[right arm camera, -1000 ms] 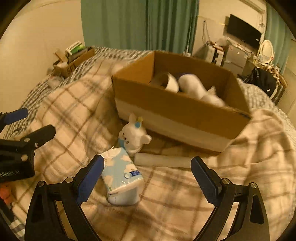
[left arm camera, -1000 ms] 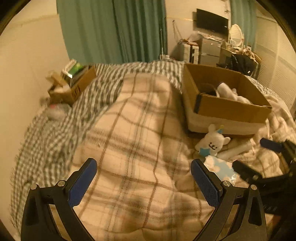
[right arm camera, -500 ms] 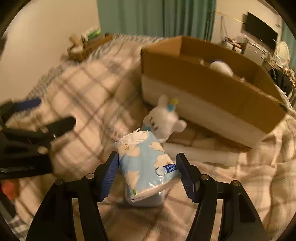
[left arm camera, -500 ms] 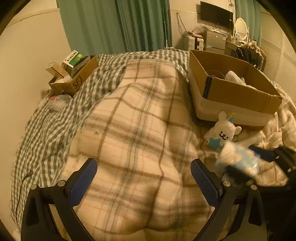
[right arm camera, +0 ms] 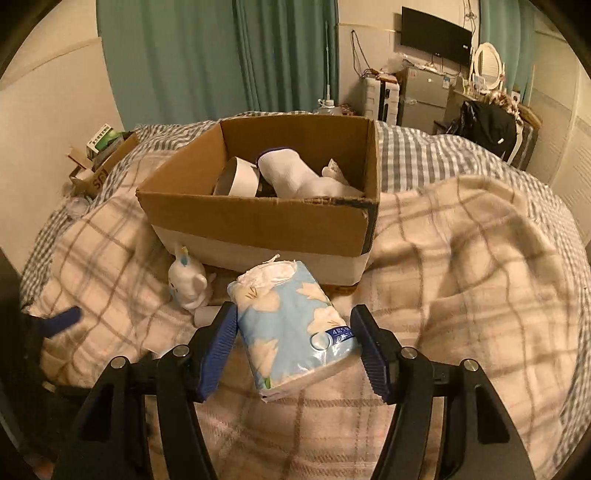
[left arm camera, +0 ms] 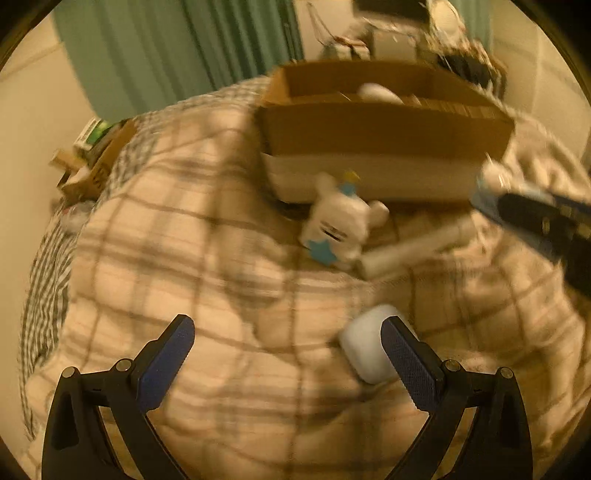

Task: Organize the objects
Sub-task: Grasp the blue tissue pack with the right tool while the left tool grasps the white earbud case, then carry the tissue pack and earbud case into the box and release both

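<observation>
Tissue pack [right arm camera: 295,325] lifted — plaid blanket [right arm camera: 461,258] below

curtains [right arm camera: 236,55]: green | TV [right arm camera: 436,35]: wall | mirror [right arm camera: 489,64]: white-framed | blanket [right arm camera: 480,258]: plaid

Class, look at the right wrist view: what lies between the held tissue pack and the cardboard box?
Only bare plaid blanket separates tissue pack from cardboard box.

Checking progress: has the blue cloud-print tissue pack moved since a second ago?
Yes. The blue cloud-print tissue pack left the blanket beside the white plush, lifted toward the cardboard box in the right tool.
</observation>
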Action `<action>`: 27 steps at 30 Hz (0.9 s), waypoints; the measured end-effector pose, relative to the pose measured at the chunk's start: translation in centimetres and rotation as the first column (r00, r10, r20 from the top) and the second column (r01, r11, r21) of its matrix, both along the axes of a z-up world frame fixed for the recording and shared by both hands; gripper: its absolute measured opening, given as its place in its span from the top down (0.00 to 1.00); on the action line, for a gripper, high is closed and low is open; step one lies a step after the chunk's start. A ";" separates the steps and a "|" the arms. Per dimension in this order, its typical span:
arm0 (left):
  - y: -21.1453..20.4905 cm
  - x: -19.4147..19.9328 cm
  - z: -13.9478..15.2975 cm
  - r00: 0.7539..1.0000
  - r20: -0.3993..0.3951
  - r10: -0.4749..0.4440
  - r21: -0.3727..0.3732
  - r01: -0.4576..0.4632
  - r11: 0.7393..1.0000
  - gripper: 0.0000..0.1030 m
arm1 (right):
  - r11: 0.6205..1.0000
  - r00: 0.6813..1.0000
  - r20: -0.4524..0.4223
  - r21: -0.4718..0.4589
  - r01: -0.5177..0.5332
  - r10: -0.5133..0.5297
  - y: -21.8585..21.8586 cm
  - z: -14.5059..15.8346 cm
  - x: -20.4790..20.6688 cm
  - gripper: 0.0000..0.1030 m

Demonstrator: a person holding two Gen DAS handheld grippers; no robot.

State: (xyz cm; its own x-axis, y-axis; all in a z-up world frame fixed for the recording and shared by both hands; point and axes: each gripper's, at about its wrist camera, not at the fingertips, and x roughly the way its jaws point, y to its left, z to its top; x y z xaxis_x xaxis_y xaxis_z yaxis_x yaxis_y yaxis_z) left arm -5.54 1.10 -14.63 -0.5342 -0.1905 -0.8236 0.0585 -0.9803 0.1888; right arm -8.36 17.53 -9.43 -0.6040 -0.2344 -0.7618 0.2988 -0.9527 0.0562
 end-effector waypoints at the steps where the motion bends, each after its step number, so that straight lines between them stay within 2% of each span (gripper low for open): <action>1: 0.5 -0.2 -0.5 1.000 0.015 -0.010 -0.003 0.010 1.000 0.00 | 1.000 1.000 0.000 0.003 -0.004 0.004 -0.2 -0.1 0.0 0.39; 6: 2.5 -0.8 -2.3 0.994 0.046 -0.095 0.030 0.094 0.995 0.07 | 1.000 1.000 0.016 0.001 -0.023 0.023 -0.7 -1.0 -0.3 0.39; 10: 2.8 -1.4 -3.8 0.989 0.084 -0.120 0.091 0.112 0.990 0.27 | 1.000 0.999 0.032 -0.006 0.001 -0.001 -0.1 -1.7 -0.7 0.40; 11: 2.8 -1.4 -4.2 0.988 0.093 -0.126 0.099 0.117 0.988 0.28 | 1.000 0.999 0.039 -0.021 0.009 -0.008 0.2 -1.7 -0.8 0.40; 14: 2.9 -0.8 -3.9 0.986 0.077 -0.146 0.117 0.136 0.984 0.45 | 0.998 0.999 0.049 -0.052 0.021 -0.018 0.8 -1.7 -0.8 0.40; 20: 2.5 0.8 -2.5 0.988 0.062 -0.143 0.116 0.135 0.984 0.45 | 0.999 0.999 0.040 -0.039 0.035 -0.033 1.2 -1.2 0.0 0.40; 27: 1.5 2.5 2.2 0.994 0.002 -0.110 0.126 0.109 0.986 0.45 | 1.000 1.000 -0.015 -0.012 0.015 -0.016 1.2 1.9 2.3 0.40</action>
State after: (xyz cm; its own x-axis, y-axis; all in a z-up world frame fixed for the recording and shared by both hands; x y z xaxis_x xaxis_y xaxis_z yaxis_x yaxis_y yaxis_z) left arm -3.05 2.62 -12.46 -0.5385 -0.0262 -0.8422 -0.0519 -0.9966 0.0642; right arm -6.10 18.72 -7.53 -0.6192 -0.2341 -0.7495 0.2849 -0.9565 0.0633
